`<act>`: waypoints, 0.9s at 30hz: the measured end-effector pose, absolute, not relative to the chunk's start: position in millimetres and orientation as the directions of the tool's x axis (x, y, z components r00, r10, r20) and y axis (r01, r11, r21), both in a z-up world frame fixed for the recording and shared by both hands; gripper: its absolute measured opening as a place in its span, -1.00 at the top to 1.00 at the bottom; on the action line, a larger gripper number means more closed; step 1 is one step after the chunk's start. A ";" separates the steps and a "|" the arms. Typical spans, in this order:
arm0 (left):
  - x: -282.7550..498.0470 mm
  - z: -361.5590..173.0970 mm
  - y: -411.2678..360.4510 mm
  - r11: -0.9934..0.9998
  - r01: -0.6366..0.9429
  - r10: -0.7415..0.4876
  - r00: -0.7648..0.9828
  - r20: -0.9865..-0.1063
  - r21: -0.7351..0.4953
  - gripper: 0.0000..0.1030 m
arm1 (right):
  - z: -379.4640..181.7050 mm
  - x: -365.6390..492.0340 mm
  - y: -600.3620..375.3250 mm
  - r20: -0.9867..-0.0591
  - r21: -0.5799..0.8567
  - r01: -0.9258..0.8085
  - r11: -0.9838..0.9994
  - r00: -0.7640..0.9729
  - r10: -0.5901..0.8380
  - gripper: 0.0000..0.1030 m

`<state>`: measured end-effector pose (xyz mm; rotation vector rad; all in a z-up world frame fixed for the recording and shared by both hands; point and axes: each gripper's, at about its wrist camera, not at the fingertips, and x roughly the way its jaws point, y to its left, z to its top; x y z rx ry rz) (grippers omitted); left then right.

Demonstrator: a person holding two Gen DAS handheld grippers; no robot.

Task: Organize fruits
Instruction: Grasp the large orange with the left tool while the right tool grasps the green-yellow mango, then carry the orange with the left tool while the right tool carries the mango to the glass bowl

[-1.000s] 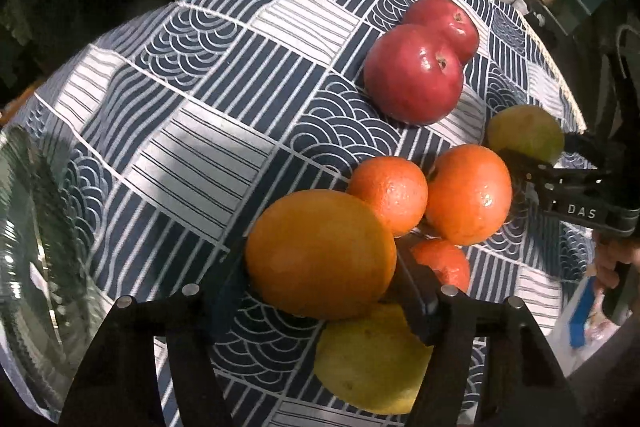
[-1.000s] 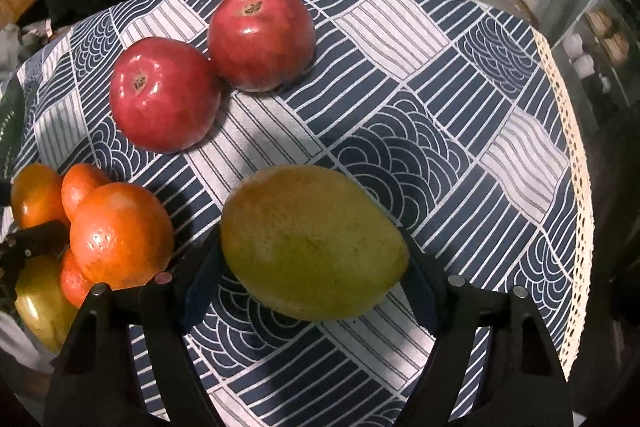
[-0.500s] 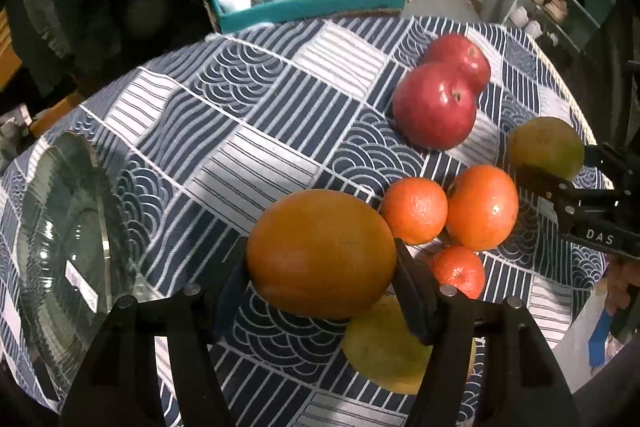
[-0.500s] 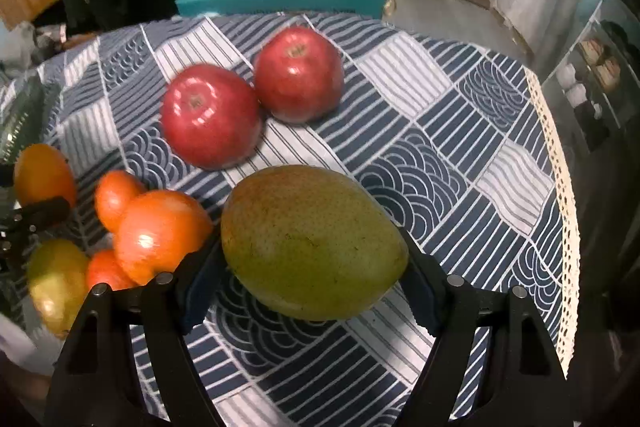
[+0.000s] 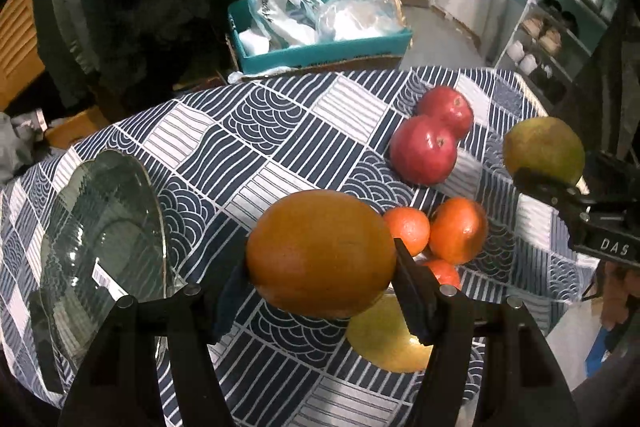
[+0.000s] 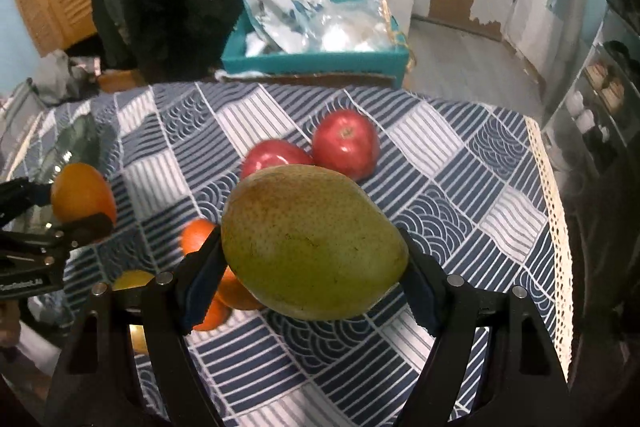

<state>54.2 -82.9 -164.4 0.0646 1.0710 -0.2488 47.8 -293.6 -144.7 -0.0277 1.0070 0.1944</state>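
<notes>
Two mangoes are held in the air above the table (image 5: 280, 131). The left gripper (image 5: 320, 267) is clamped on an orange mango (image 5: 320, 253), smooth and evenly coloured, its pads pressing both ends. The right gripper (image 6: 316, 267) is clamped on a green mango (image 6: 314, 243), speckled with small dark dots and blushed reddish near the top.

On the blue patterned cloth below lie two red apples (image 5: 424, 155) touching each other, and nearer, a cluster of three tangerines (image 5: 458, 235) beside a yellow fruit (image 5: 384, 339), probably another mango, though it is half hidden behind the left gripper. A glass plate (image 5: 100, 247) sits at the table's left edge. Beyond the table stands a teal box (image 5: 320, 55) with plastic bags (image 5: 276, 3) in it.

Compared with a second ago, both mangoes have risen: the fruit on the cloth looks smaller and farther below, more of the room and the teal box has come into view, and the plate now shows nearly whole. The grip on each mango is unchanged.
</notes>
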 end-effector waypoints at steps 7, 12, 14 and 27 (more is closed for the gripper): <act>45.9 -138.8 -65.7 0.975 0.205 -0.183 0.492 -0.851 -0.091 -0.33 | -122.9 44.0 -286.1 -0.816 0.092 -0.193 0.977 0.547 0.185 -0.55; 42.7 -122.0 -50.6 0.980 0.177 -0.169 0.527 -0.833 -0.087 -0.33 | -105.5 41.9 -276.9 -0.796 0.101 -0.211 0.972 0.569 0.206 -0.55; 41.0 -116.8 -45.6 0.982 0.172 -0.164 0.540 -0.825 -0.082 -0.33 | -100.5 40.2 -273.5 -0.789 0.103 -0.217 0.971 0.576 0.212 -0.55; 21.7 -88.0 -6.4 0.991 0.124 -0.115 0.600 -0.792 -0.049 -0.33 | -64.8 38.2 -233.2 -0.740 0.126 -0.294 0.947 0.608 0.287 -0.55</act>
